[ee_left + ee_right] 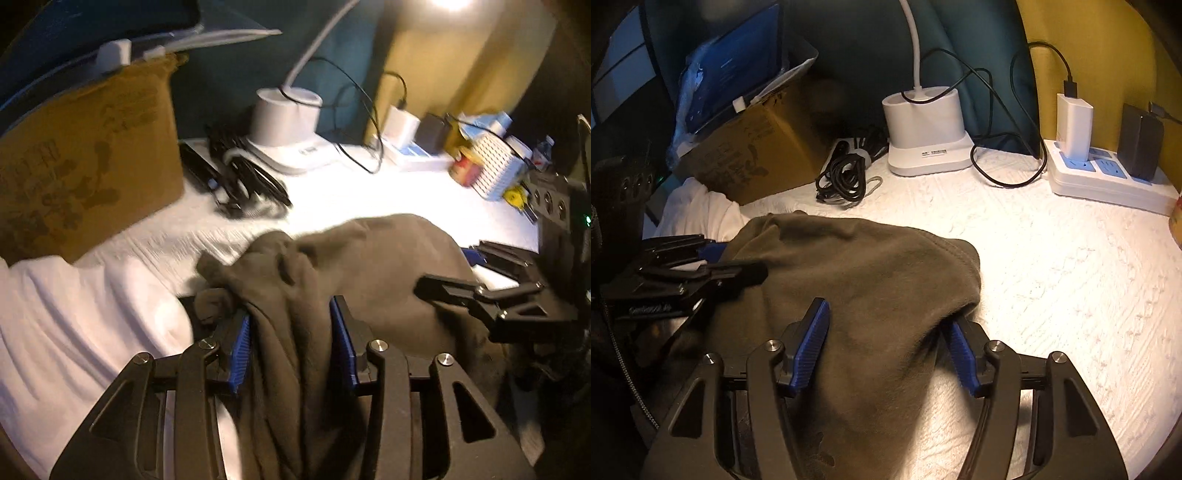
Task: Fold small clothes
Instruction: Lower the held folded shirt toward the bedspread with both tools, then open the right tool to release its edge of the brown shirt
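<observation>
A dark olive garment (388,258) (849,258) lies crumpled on the white textured table cover (1052,277). In the left wrist view a bunched fold of it fills the gap between the blue pads of my left gripper (291,314), which is shut on it. My right gripper (886,314) stands open over the garment's near right edge; one pad rests on top of the cloth and the other sits at its rim. Each gripper also shows in the other's view: the right gripper (458,269) at the right, the left gripper (720,258) at the left.
A cardboard box (85,166) (757,155) stands at the back left, with white fabric (74,314) in front of it. Behind are coiled black cables (842,177), a white lamp base (923,122) and a power strip (1108,181) with chargers. A white perforated basket (495,166) sits far right.
</observation>
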{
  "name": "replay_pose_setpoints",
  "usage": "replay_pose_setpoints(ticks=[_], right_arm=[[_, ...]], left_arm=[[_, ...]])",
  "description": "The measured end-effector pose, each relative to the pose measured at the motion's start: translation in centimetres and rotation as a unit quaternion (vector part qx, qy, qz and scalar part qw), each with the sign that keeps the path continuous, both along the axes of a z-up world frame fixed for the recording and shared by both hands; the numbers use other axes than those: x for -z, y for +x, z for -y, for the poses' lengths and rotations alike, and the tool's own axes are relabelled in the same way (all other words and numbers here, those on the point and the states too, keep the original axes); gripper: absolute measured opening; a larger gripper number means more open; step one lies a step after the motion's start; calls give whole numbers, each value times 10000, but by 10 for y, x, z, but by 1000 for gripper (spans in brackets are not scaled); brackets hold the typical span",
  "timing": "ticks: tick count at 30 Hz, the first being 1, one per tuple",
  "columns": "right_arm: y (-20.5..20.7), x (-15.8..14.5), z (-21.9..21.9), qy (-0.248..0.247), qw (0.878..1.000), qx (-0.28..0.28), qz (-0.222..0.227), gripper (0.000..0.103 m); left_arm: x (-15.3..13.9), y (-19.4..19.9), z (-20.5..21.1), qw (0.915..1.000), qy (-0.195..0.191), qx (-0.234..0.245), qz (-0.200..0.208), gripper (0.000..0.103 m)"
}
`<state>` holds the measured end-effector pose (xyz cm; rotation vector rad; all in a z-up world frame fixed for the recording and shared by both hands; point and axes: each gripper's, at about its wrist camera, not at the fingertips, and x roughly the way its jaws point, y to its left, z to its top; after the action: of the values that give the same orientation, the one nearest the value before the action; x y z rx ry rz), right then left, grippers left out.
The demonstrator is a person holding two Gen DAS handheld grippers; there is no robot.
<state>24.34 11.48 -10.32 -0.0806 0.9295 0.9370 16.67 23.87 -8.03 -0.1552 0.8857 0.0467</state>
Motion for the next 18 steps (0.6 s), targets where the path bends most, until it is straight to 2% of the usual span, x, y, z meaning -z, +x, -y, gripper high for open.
replay_pose_setpoints(ticks=[2,8,11,15,18], right_arm=[[0,-2,-1,-23,10000,-18,14,65],[4,2,-3,-398,9986,278,193,65],[7,1,0,-684,9950,620,379,65],[9,3,4,-777,9937,717,367,65],[8,2,4,-857,9921,795,451,65]], left_arm=[[2,4,-4,9998,183,-94,-41,40],[7,6,-12,9993,215,-272,-136,42],[5,4,-8,9984,403,-367,-117,42],[-2,0,-3,9965,597,-578,-51,42],[-8,-6,-3,9958,601,-690,45,43]])
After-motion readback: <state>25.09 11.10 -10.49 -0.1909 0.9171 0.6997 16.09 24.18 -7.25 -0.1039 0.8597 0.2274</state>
